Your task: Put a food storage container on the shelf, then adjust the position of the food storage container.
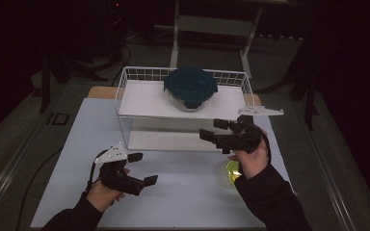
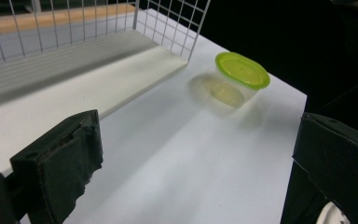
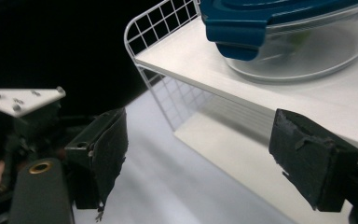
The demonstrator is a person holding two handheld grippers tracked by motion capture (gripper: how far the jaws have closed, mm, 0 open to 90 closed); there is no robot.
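Note:
A round glass container with a dark teal clip lid stands on the upper shelf of a white wire rack. In the right gripper view the container sits up and to the right. My right gripper hovers open in front of the rack's right end, pointing left, with nothing between its jaws. My left gripper is open and empty over the pale table, front left. A small clear cup with a yellow-green lid stands by the right hand; it lies ahead of the left gripper as the cup.
The rack's lower shelf lies bare under the upper one. The pale table mat stretches between the two hands. A white frame stand is on the dark floor behind the table. The left gripper's grey plate shows off to the left.

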